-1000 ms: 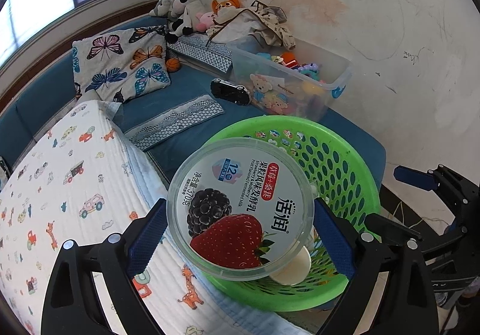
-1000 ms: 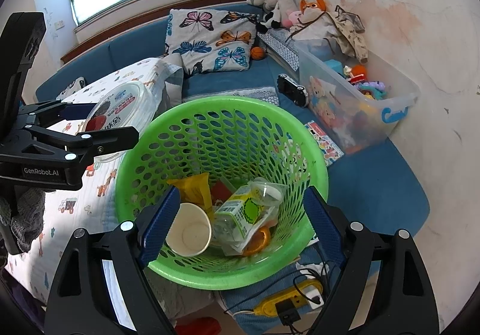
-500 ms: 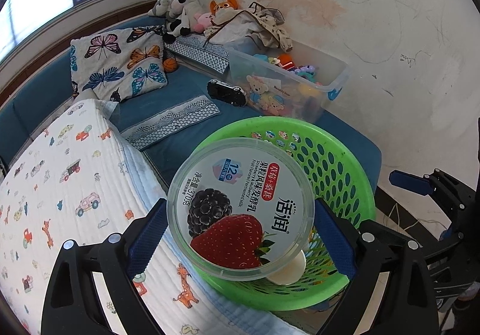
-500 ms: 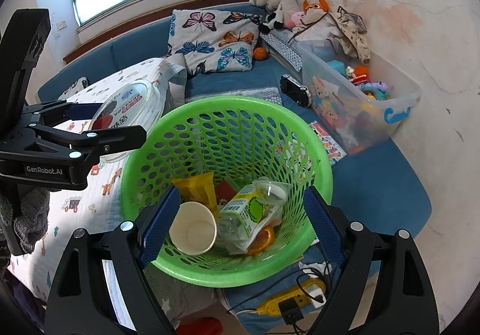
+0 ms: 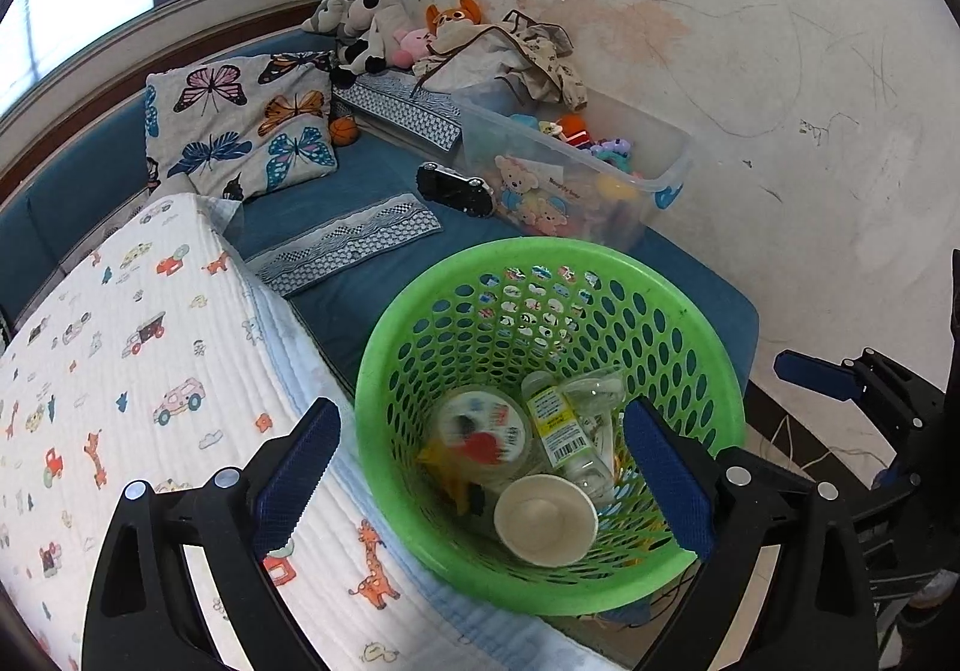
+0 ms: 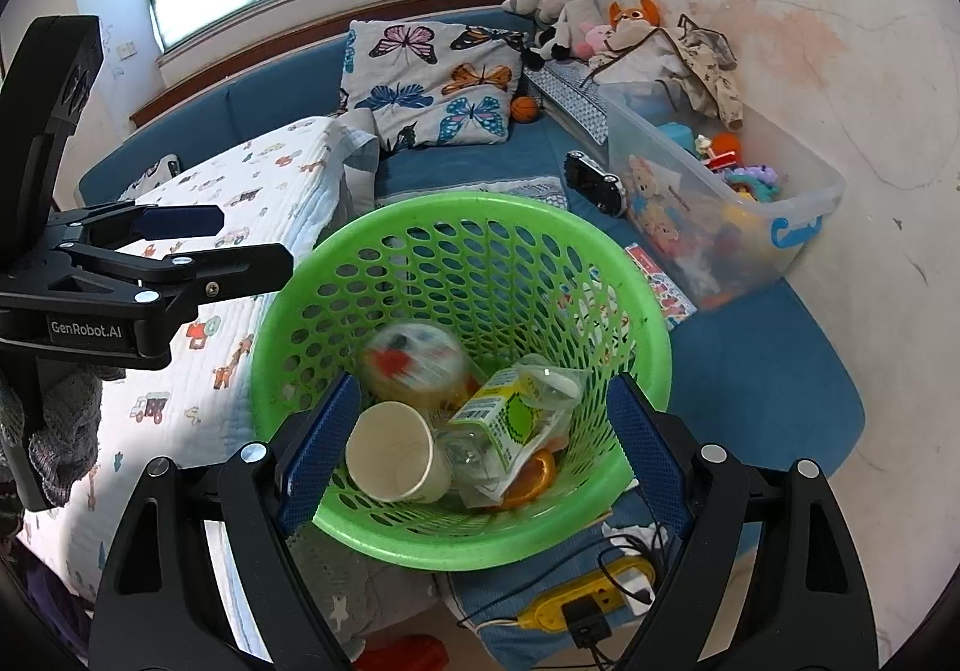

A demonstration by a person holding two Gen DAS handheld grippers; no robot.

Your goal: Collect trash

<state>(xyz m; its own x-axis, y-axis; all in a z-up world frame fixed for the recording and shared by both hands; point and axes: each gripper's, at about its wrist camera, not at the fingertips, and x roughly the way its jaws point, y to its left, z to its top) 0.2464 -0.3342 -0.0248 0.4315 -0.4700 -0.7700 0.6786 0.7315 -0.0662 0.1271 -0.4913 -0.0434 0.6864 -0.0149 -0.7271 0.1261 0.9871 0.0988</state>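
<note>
The green perforated basket (image 5: 708,347) (image 6: 600,251) stands at the bed's edge. The clear yogurt tub (image 5: 483,434) (image 6: 414,356) with the strawberry label lies blurred inside it, beside a paper cup (image 5: 546,518) (image 6: 393,452), a plastic bottle (image 5: 561,431) (image 6: 504,419) and orange scraps. My left gripper (image 5: 480,479) (image 6: 204,245) is open and empty above the basket's near rim. My right gripper (image 6: 480,449) is open and empty, its fingers at either side of the basket's near wall; its finger (image 5: 816,374) shows at the right of the left wrist view.
A white quilt with cartoon animals (image 5: 120,347) covers the bed at the left. A clear toy bin (image 5: 576,179) (image 6: 720,191), a black toy car (image 5: 456,188), a butterfly pillow (image 5: 240,131) and plush toys sit on the blue bench. A yellow power strip (image 6: 588,599) lies on the floor.
My left gripper has opened and let go of the yogurt tub, which has dropped into the green basket. The right gripper has stayed open at the basket.
</note>
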